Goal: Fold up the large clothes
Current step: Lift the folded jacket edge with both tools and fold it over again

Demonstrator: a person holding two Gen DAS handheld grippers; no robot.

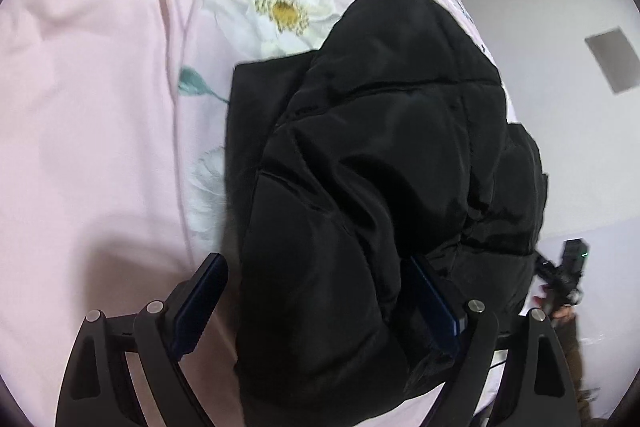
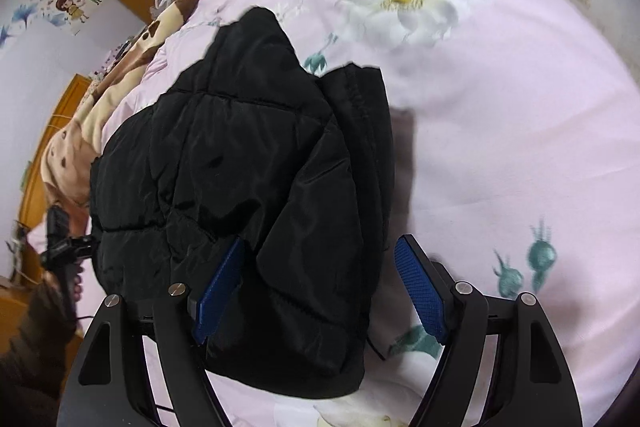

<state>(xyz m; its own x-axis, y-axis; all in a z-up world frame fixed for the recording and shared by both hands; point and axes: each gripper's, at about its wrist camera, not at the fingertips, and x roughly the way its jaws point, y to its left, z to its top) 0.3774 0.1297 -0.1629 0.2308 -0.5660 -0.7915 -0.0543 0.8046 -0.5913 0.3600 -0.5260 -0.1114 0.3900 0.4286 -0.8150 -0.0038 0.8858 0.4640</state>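
Left tool (image 1: 316,303) agape, straddling black puffer jacket (image 1: 380,163) | right tool (image 2: 320,291) likewise agape | jacket bundled compactly on bed (image 2: 500,147) | fold apparently near complete

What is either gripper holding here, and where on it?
Nothing. The left gripper and right gripper are open, each straddling the near edge of the black jacket without pinching it.

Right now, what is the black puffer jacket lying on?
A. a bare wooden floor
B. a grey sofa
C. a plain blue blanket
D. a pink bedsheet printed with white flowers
D: the black puffer jacket is bunched on a pink bedsheet printed with white flowers, which shows around it in both wrist views, with the left gripper and right gripper open astride its near edge.
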